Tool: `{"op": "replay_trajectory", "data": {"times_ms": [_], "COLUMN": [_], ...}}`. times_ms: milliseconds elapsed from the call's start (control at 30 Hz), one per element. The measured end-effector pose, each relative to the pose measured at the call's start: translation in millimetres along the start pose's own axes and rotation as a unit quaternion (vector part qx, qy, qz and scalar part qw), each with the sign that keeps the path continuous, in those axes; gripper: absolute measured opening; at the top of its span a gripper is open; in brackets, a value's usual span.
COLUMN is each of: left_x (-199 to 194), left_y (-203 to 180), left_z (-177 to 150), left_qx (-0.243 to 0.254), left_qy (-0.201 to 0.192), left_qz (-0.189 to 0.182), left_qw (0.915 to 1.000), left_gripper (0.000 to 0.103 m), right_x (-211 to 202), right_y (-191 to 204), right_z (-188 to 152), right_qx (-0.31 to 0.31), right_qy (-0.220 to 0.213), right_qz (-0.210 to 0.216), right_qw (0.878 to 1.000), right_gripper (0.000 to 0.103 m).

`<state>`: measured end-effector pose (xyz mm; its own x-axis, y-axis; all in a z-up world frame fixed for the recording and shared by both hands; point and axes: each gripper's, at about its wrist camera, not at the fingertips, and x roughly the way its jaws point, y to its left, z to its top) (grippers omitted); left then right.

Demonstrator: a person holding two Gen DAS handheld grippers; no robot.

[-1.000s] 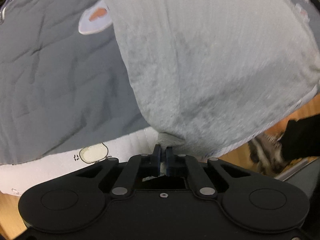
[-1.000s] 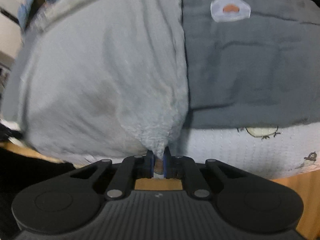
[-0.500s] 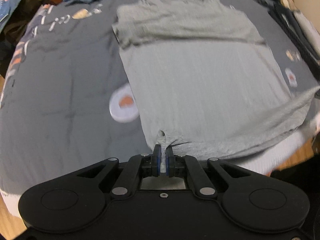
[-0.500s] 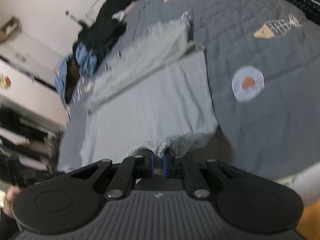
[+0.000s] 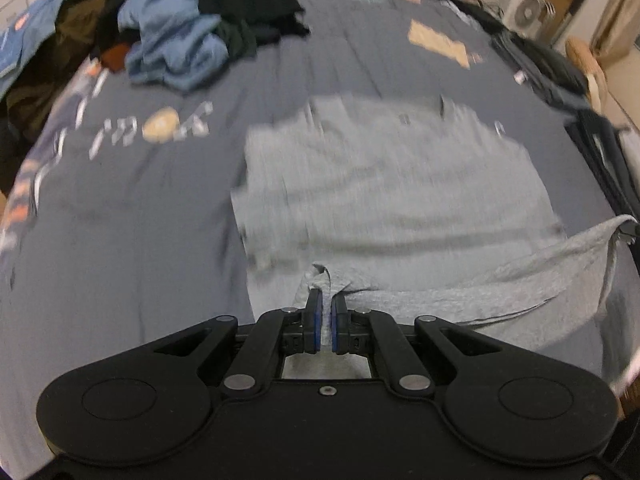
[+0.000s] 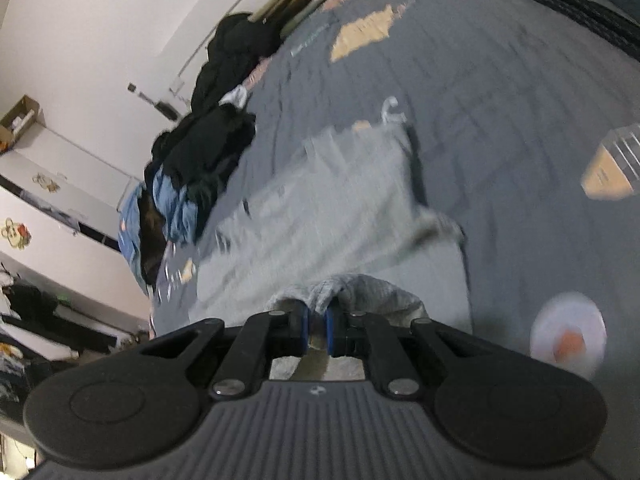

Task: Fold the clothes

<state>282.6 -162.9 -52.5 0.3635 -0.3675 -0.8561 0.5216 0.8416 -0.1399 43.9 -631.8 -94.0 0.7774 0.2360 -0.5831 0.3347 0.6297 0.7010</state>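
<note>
A light grey T-shirt (image 5: 384, 184) lies spread on the dark grey bedspread (image 5: 132, 240). My left gripper (image 5: 325, 300) is shut on a bunched bit of its near hem, which is lifted off the bed. The raised hem runs off to the right in the left wrist view, to a far corner (image 5: 616, 226) that hangs in the air. In the right wrist view the same grey T-shirt (image 6: 340, 208) stretches away up the bed, blurred. My right gripper (image 6: 316, 320) is shut on a gathered fold of its near edge.
A heap of blue and black clothes (image 5: 192, 28) sits at the bed's far left; the same clothes pile (image 6: 200, 160) runs along the wall side in the right wrist view. A white fan (image 5: 528, 12) and dark bags (image 5: 560, 68) stand far right. A printed fried egg (image 6: 568, 340) marks the bedspread.
Both grippers have risen and swung forward over the bed with the shirt's near hem. The views went from close grey cloth to the whole shirt and the bed's far end.
</note>
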Motion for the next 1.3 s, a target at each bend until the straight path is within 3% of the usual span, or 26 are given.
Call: {"op": "replay_trajectory", "data": {"times_ms": [233, 400, 767, 867, 933, 967, 1000, 1067, 1200, 1300], "left_x": [36.1, 71.0, 148.3, 152.4, 139.3, 132.7, 126.1, 109.0, 73.7, 53.4], "left_y": [15.5, 25.4, 33.5, 42.5, 54.5, 60.5, 66.3, 66.9, 59.9, 45.9], "left_z": [88.4, 133.4, 170.5, 165.3, 158.1, 154.6, 151.0, 131.7, 66.0, 8.0], "left_qx": [0.001, 0.001, -0.020, -0.044, -0.064, -0.073, -0.083, -0.087, -0.093, -0.149], "left_qy": [-0.036, -0.045, -0.050, -0.066, -0.093, -0.106, -0.119, -0.130, -0.162, -0.187], "left_qz": [0.039, 0.068, 0.073, 0.095, 0.097, 0.098, 0.098, 0.087, 0.058, 0.058], "left_qw": [0.9986, 0.9967, 0.9959, 0.9922, 0.9889, 0.9868, 0.9845, 0.9838, 0.9807, 0.9692], "left_gripper": [0.005, 0.005, 0.007, 0.014, 0.031, 0.046, 0.051, 0.051, 0.051, 0.051], "right_x": [52.0, 102.6, 186.8, 195.4, 188.3, 181.6, 175.0, 160.0, 123.3, 94.9], "right_y": [14.6, 20.4, 6.7, -3.0, -8.2, -9.9, -11.5, -7.5, 7.8, 10.6], "right_z": [83.3, 136.0, 182.7, 185.7, 187.7, 188.4, 189.0, 182.2, 133.2, 83.3], "right_qx": [-0.014, -0.025, -0.030, -0.021, -0.014, -0.010, -0.007, -0.026, -0.106, -0.137], "right_qy": [-0.018, -0.021, -0.030, -0.058, -0.085, -0.100, -0.116, -0.108, -0.084, -0.092], "right_qz": [-0.010, -0.033, -0.077, -0.115, -0.120, -0.116, -0.112, -0.101, -0.112, -0.124], "right_qw": [1.000, 0.999, 0.996, 0.991, 0.989, 0.988, 0.987, 0.989, 0.984, 0.978], "right_gripper": [0.008, 0.008, 0.011, 0.018, 0.027, 0.033, 0.037, 0.040, 0.045, 0.046]}}
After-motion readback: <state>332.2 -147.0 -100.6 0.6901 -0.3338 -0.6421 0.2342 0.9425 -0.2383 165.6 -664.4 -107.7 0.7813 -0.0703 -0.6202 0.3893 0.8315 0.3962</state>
